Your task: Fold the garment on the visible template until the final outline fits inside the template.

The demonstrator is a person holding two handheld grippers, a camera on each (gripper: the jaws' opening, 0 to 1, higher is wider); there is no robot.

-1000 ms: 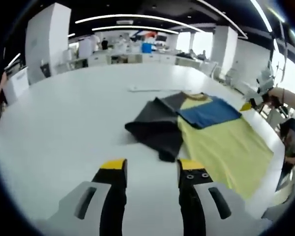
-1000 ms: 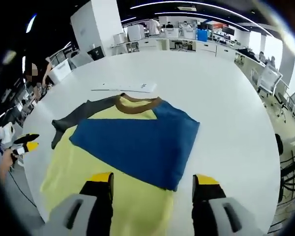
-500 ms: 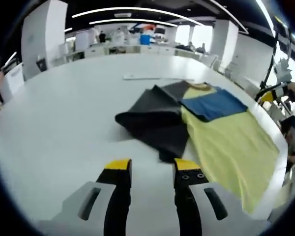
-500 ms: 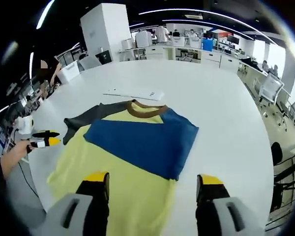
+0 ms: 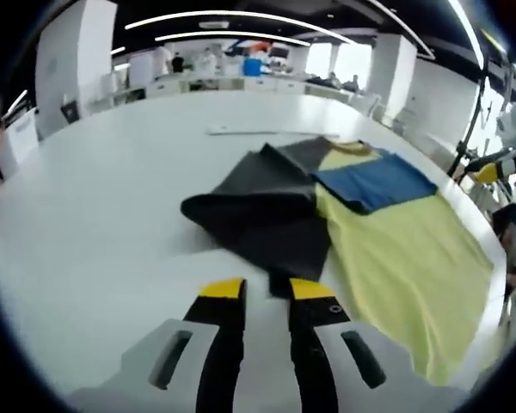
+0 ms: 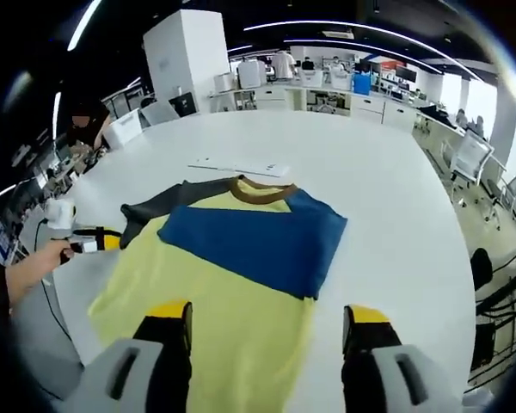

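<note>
A yellow T-shirt [image 6: 232, 292] lies flat on the white table [image 6: 387, 172], brown collar [image 6: 262, 191] away from me. Its blue sleeve [image 6: 258, 241] is folded across the chest; the dark grey sleeve [image 5: 262, 211] spreads out to the side. My left gripper [image 5: 267, 291] is low at that sleeve's near corner, jaws narrow but still apart, cloth edge just ahead of the tips. It also appears as the left gripper [image 6: 95, 243], held by a hand beside the grey sleeve. My right gripper [image 6: 268, 314] hovers wide open over the yellow hem.
A thin white flat sheet [image 6: 241, 166] lies on the table just beyond the collar. The table's edge [image 6: 451, 284] runs close to the shirt's right side, with chairs [image 6: 473, 151] past it. Desks and people stand far behind.
My left gripper has moved in toward the grey sleeve's corner and its jaws have narrowed. The right gripper's camera has pulled back and up slightly; the shirt lies unchanged.
</note>
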